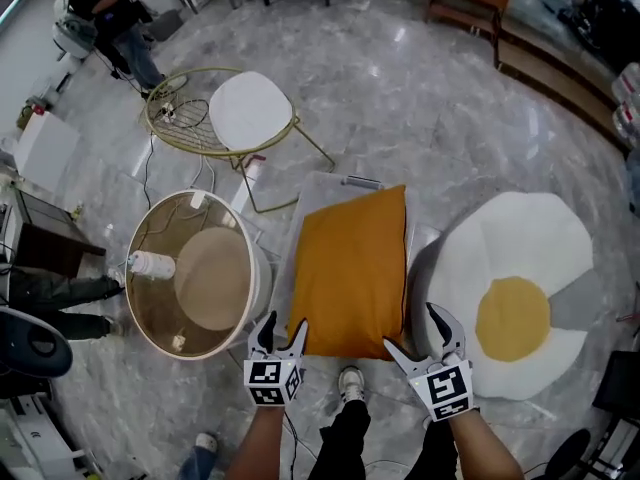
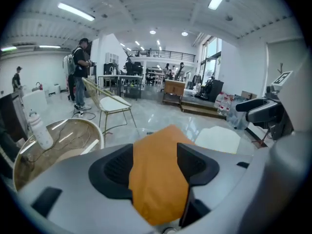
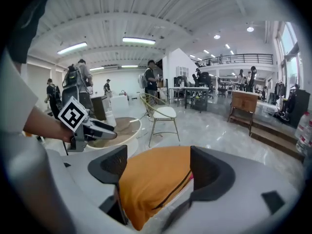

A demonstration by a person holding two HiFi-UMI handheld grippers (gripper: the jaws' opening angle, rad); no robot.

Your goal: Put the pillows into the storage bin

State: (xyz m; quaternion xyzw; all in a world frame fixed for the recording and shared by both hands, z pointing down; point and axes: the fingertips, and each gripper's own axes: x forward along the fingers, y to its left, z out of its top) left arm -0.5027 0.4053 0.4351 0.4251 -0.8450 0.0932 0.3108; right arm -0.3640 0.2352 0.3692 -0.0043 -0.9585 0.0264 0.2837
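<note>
The orange rectangular fabric pillow (image 1: pixel 352 268) is laid across the pale grey storage bin (image 1: pixel 330 181) at frame centre. The left claw (image 1: pixel 283 328) and right claw (image 1: pixel 412 330) are released at its lower corners, with orange fabric seen between each pair of jaws. A white fried-egg-shaped cushion (image 1: pixel 520 298) is seen on the marble floor (image 1: pixel 400 88) at right.

Orange pillow (image 1: pixel 350 268) — flat atop bin (image 1: pixel 325 180)

I see a plain orange pillow (image 1: pixel 350 268) mid-frame, a white fried-egg pillow (image 1: pixel 515 313) with a yellow yolk on the right, and a grey marbled floor (image 1: pixel 400 98).
</note>
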